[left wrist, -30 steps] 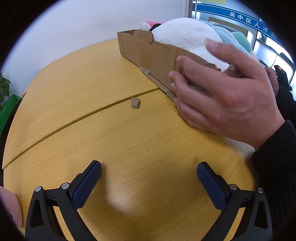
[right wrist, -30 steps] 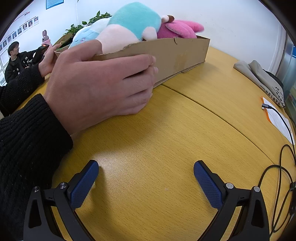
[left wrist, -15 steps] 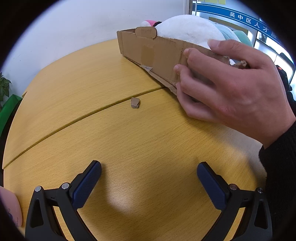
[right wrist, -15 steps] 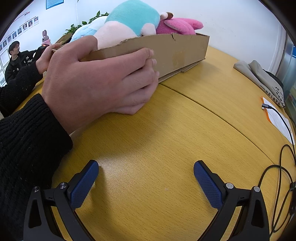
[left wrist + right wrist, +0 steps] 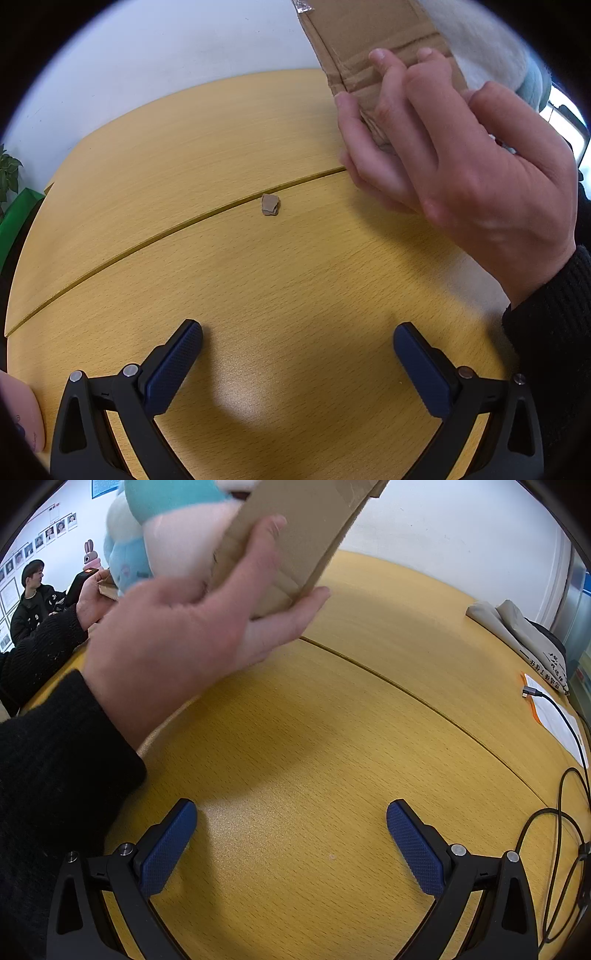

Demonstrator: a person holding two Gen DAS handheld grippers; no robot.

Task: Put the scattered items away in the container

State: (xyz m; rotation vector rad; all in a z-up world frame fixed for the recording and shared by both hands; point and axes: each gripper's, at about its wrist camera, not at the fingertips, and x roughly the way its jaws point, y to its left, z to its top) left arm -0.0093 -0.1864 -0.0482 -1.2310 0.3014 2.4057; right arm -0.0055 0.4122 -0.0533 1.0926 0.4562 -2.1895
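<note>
cardboard box [image 5: 373,40]: top cut off by frame | plush toys [image 5: 166,524]: partly hidden behind box

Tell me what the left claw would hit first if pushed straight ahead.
Probably the small cardboard scrap on the table seam, straight ahead of the open left claw; only bare tabletop lies before it.

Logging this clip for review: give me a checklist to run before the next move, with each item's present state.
1. Left claw open, holding nothing: ok.
2. Right claw open, holding nothing: ok.
3. Cardboard box resting on the table: not ok; a bare hand holds it tilted in the air.
4. Plush toys inside the box: ok.
5. Table free of strays: not ok; a cardboard scrap lies by the seam.
6. Cable clear of the right claw: ok.
</note>
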